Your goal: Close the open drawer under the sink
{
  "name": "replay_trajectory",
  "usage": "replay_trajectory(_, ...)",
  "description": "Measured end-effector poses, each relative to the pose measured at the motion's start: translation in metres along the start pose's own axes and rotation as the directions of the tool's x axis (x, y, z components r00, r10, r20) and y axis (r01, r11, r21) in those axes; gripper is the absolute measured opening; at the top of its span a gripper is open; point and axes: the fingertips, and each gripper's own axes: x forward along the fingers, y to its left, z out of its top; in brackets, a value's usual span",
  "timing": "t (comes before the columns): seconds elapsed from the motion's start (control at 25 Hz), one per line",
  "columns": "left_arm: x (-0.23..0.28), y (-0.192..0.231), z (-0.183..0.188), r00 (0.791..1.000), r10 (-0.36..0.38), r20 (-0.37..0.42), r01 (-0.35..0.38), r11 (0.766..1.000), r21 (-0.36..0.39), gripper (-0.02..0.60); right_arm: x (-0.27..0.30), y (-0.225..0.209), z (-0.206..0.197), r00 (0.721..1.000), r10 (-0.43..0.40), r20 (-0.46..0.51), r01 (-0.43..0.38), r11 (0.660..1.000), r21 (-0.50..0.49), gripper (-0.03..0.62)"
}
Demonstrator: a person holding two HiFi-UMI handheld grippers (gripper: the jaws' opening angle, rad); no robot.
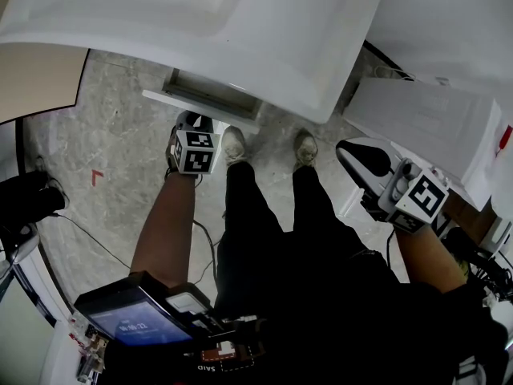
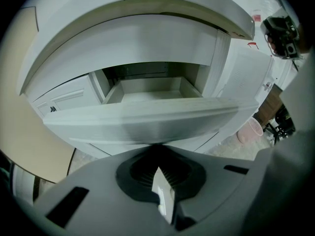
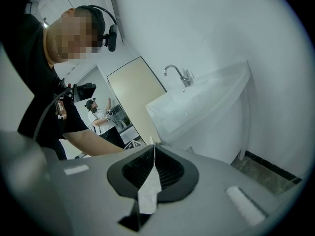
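Speckled floor (image 1: 112, 135); left claw (image 1: 187, 122) steeply downward

**A:** From where does the head view look?

**B:** From high above, steeply down past the sink (image 1: 240, 22) to the drawer (image 1: 210, 96) and the floor (image 1: 120, 135).

**A:** And the gripper views?

**B:** The left gripper view sits close before the drawer, facing into it. The right gripper view looks at the sink from farther off, to one side. All three views share the sink.

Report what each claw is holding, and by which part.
Nothing is held. The left claw is shut and empty, its tips at the open drawer front; the right claw is shut and empty, away from it.
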Motion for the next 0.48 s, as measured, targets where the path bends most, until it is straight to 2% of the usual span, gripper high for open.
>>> replay_trajectory(0.48, 0.005, 0.005, 0.011, 1.0, -0.003, -0.002, 0.003, 1.0, 0.015, 0.0, -0.003, -0.005, 0.001, 1.0, -0.016, 0.011, 0.016, 1.0, 0.0, 0.004)
